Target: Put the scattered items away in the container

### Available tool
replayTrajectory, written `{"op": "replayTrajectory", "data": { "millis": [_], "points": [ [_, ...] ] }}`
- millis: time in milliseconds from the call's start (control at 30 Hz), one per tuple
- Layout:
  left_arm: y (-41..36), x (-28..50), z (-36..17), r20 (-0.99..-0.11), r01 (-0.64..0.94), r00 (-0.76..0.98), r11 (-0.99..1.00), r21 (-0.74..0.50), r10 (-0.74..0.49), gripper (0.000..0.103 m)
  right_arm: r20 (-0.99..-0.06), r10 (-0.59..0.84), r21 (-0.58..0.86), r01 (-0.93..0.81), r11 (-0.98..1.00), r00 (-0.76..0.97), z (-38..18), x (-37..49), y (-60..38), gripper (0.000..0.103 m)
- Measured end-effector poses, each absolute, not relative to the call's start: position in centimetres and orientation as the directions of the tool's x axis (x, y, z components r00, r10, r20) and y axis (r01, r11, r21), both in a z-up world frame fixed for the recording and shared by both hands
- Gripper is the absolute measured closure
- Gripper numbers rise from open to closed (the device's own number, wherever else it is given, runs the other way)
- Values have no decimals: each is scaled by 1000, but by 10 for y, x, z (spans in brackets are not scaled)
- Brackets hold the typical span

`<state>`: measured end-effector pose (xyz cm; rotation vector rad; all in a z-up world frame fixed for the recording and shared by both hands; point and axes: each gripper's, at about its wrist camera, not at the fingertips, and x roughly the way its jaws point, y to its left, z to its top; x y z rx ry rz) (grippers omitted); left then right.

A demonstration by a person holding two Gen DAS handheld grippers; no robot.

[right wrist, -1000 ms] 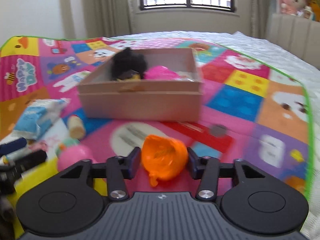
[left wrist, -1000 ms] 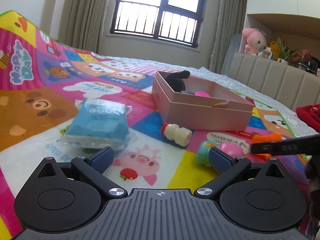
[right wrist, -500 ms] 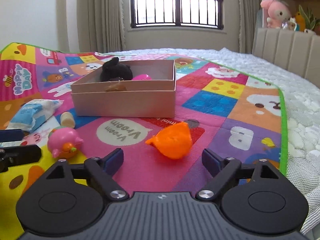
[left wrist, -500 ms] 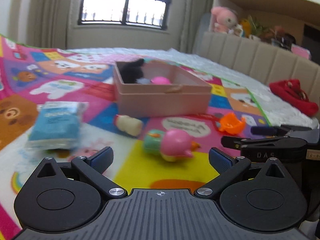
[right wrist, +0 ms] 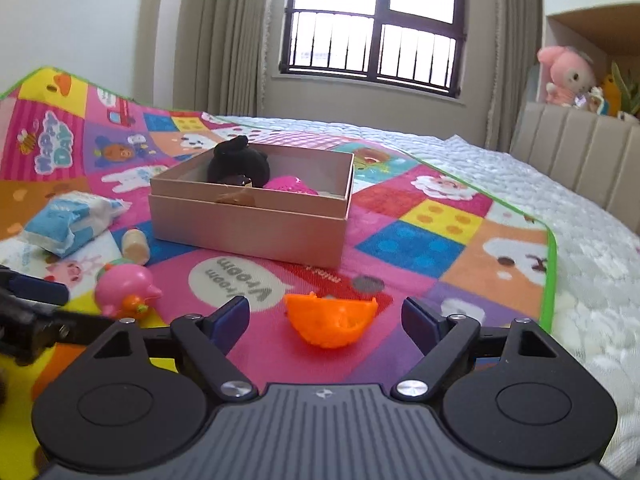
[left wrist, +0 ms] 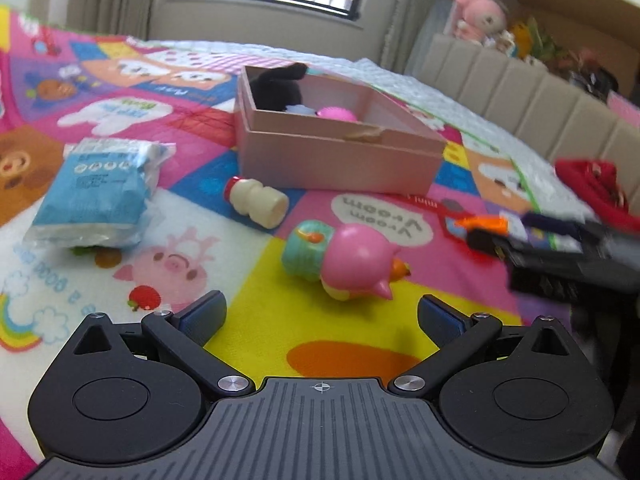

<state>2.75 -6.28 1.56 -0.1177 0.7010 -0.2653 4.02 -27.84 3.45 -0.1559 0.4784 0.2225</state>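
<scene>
Presently an orange toy (right wrist: 332, 322) is seen lying on the play mat (right wrist: 432, 220), between the spread fingers of the right gripper (right wrist: 325, 318), whose jaws have just been opening and touch nothing. At twelve o'clock from it, well apart, a pink box (right wrist: 256, 220) is set. The left gripper (left wrist: 320, 316) is held wide open and empty, with a pink pig toy (left wrist: 344, 262) lying just beyond at twelve o'clock.

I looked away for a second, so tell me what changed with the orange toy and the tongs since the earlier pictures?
The right tongs have just been opening and let go of the orange toy, which now lies on the mat between the open fingers, untouched. The left tongs stay open and empty, now facing the pink pig toy. The pink box and other scattered items stayed put.
</scene>
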Motion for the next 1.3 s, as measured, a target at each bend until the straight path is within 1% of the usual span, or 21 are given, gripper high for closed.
{"op": "replayTrajectory", "data": {
  "millis": [67, 133, 200, 233, 267, 367, 433, 500, 600, 767, 833, 900, 1100, 1300],
  "points": [
    [-67, 23, 14, -618, 214, 740, 964, -156, -264, 0, -496, 160, -106, -242, 964, 854, 33, 53, -275, 19],
    [-71, 19, 11, -617, 216, 746, 968, -132, -250, 0, -534, 162, -79, -240, 967, 830, 30, 66, -277, 20],
    [-73, 19, 10, -621, 221, 745, 969, -112, -242, 0, -574, 182, -40, -249, 968, 799, 28, 76, -281, 39],
    [-73, 20, 10, -622, 221, 745, 969, -111, -241, 0, -593, 197, -27, -264, 964, 780, 26, 79, -283, 47],
    [-74, 20, 11, -620, 218, 747, 969, -112, -240, 0, -598, 203, -12, -262, 965, 775, 27, 79, -285, 47],
    [-74, 13, 17, -586, 209, 777, 972, -105, -231, 0, -568, 187, -12, -235, 972, 802, 30, 66, -290, 47],
    [-77, 10, 25, -543, 252, 794, 961, -115, -273, 0, -549, 207, 1, -247, 969, 810, 33, 54, -293, 47],
    [-82, 13, 31, -526, 289, 798, 953, -92, -293, 0, -539, 220, 11, -254, 967, 813, 35, 43, -294, 47],
    [-86, 28, 34, -534, 276, 803, 959, -63, -266, 0, -536, 221, 3, -260, 966, 815, 36, 33, -292, 47],
    [-83, 51, 29, -593, 263, 760, 960, -93, -266, 2, -537, 215, -40, -279, 959, 815, 35, 22, -286, 47],
    [-83, 54, 26, -607, 279, 743, 955, -104, -283, 6, -542, 216, -44, -284, 958, 812, 35, 19, -286, 47],
    [-85, 57, 25, -614, 293, 735, 951, -98, -289, 23, -544, 214, -43, -282, 958, 811, 34, 17, -286, 47],
    [-90, 54, 25, -604, 321, 742, 945, -63, -292, 24, -559, 212, -47, -286, 957, 802, 37, 10, -283, 47],
    [-89, 25, 34, -579, 370, 751, 929, -29, -317, 25, -554, 216, -86, -314, 946, 804, 45, -2, -274, 47]
  ]
}}
